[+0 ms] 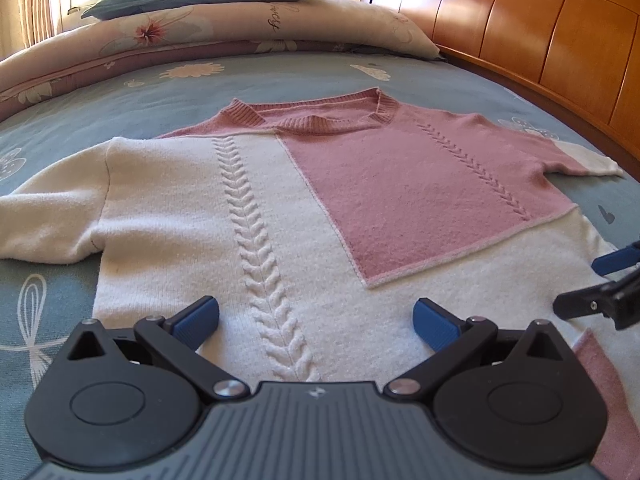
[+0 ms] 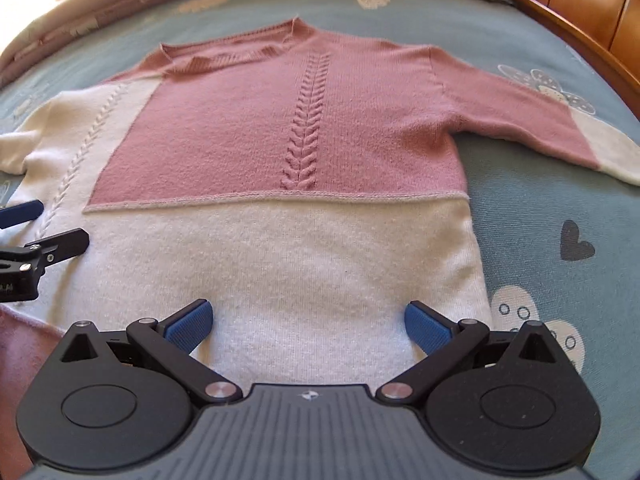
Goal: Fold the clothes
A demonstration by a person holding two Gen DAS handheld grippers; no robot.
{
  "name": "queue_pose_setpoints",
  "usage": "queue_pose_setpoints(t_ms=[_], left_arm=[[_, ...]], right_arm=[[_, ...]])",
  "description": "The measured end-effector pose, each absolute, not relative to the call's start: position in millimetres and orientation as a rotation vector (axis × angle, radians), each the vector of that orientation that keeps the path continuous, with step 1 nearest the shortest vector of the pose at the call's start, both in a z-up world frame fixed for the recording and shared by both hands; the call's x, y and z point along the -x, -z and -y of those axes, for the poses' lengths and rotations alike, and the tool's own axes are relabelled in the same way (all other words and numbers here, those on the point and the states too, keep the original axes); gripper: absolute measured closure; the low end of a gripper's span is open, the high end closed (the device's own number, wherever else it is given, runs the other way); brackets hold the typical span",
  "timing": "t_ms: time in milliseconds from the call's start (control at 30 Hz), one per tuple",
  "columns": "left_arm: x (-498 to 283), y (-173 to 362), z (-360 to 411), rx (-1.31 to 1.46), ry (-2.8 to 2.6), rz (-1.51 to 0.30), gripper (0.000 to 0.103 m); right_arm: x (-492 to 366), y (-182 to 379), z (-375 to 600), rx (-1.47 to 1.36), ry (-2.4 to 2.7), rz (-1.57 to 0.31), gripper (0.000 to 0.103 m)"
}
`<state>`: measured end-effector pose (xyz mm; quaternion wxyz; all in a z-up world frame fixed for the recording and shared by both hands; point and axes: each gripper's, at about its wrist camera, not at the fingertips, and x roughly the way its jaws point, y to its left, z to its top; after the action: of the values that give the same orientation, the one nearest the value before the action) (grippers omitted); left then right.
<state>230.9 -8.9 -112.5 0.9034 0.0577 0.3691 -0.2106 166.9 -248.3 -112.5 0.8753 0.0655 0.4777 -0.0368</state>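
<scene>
The sweater (image 2: 280, 248) lies spread flat, front up, on the blue flowered bedspread (image 2: 540, 208), its hem towards both cameras and its neckline (image 1: 320, 118) towards the pillows (image 1: 248, 24) at the far end. It is a thick, fuzzy knit in cream and pink, so I judge it soft, limp and fairly light, likely to sag and stretch if lifted by a single point. The firmer places to take hold look like the hem corners, the side seams or the shoulder seams, pinching both layers together.

Nearest, the left gripper (image 1: 316, 322) hangs over the cream lower body with its blue pads spread wide, one on each side of the raised cable braid (image 1: 256, 248), holding nothing. The right gripper (image 2: 308, 324) is likewise released and empty, above the cream band near the hem on the side nearest the wooden bed frame (image 2: 580, 8).

The left wrist view alone shows the cream sleeve (image 1: 52, 224) lying out towards the bed's left edge, plus the stacked pillows. The right wrist view alone shows the full pink sleeve (image 2: 520, 116) with its cream cuff stretched towards the bed frame side, and the straight side seam below it. Each view catches the other gripper at its border.
</scene>
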Motion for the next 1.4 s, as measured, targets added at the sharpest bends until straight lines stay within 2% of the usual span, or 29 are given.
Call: queue_pose_setpoints(t_ms=[500,800,833,900,967,1033,1233,1400], left_arm=[[-218,90,-3,-0.106,0.38,-0.916,0.001],[-235,54,-75,0.002,0.189,-0.833,0.001],[-239,52,-89,0.034,0.158,-0.83,0.004],[-245,51,-117,0.105,0.094,-0.82,0.018],[-252,52,-152,0.219,0.029,-0.823,0.048],[-256,56,-197,0.398,-0.044,-0.808,0.056],[-260,70,-309,0.836,-0.195,-0.693,0.057],[-274,76,-353,0.957,-0.251,-0.623,0.057]], right_arm=[[-140,124,247,-0.093,0.044,-0.776,0.0],[-146,111,239,-0.201,0.037,-0.778,0.0],[-145,110,239,-0.21,0.03,-0.773,0.0],[-144,111,239,-0.219,0.024,-0.771,0.0],[-144,112,239,-0.227,0.026,-0.773,0.0],[-144,112,239,-0.231,0.024,-0.771,0.0],[-137,101,239,-0.323,-0.097,-0.72,0.0],[-137,73,213,-0.343,-0.254,-0.703,0.0]])
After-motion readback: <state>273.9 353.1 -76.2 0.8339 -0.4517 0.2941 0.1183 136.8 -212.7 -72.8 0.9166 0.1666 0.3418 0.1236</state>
